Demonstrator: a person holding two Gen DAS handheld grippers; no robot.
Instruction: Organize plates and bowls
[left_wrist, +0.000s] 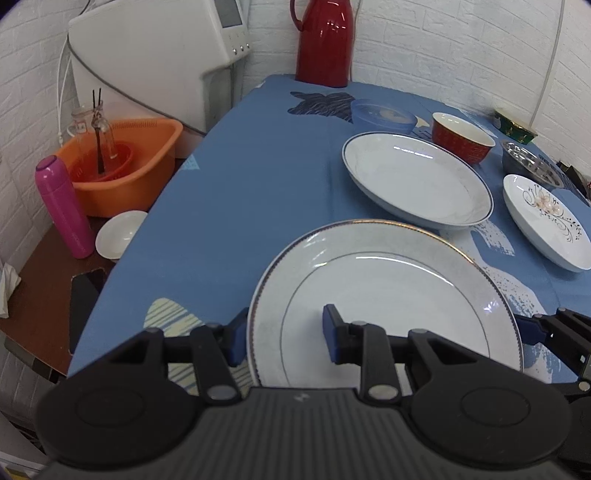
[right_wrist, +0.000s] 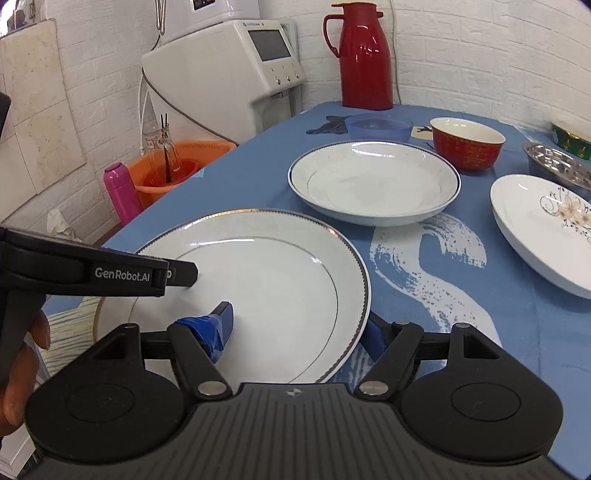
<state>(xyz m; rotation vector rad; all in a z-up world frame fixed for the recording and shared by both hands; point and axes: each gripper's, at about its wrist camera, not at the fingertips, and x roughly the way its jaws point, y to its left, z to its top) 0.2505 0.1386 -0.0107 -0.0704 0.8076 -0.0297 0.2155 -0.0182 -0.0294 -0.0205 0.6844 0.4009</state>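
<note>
White porcelain, the gold-rimmed plate (left_wrist: 384, 295) lay at the near edge of the blue tablecloth (left_wrist: 240, 177). The left gripper (left_wrist: 284, 338) and right gripper (right_wrist: 299, 326) each straddled its rim, one finger above and one outside; whether they were clamped, I cannot tell. Farther off sat a deeper plate (right_wrist: 373, 181), a flowered dish (right_wrist: 546, 229) to the right, and a red bowl (right_wrist: 467, 142) beyond.

The right gripper (right_wrist: 299, 326) straddles the right rim of the gold-rimmed plate (right_wrist: 280, 280), one blue finger (right_wrist: 210, 328) above, one below. The left gripper (right_wrist: 177, 275) reaches over its left side. Behind, on the desk (right_wrist: 258, 162), sits a blue-rimmed plate (right_wrist: 373, 181).
</note>
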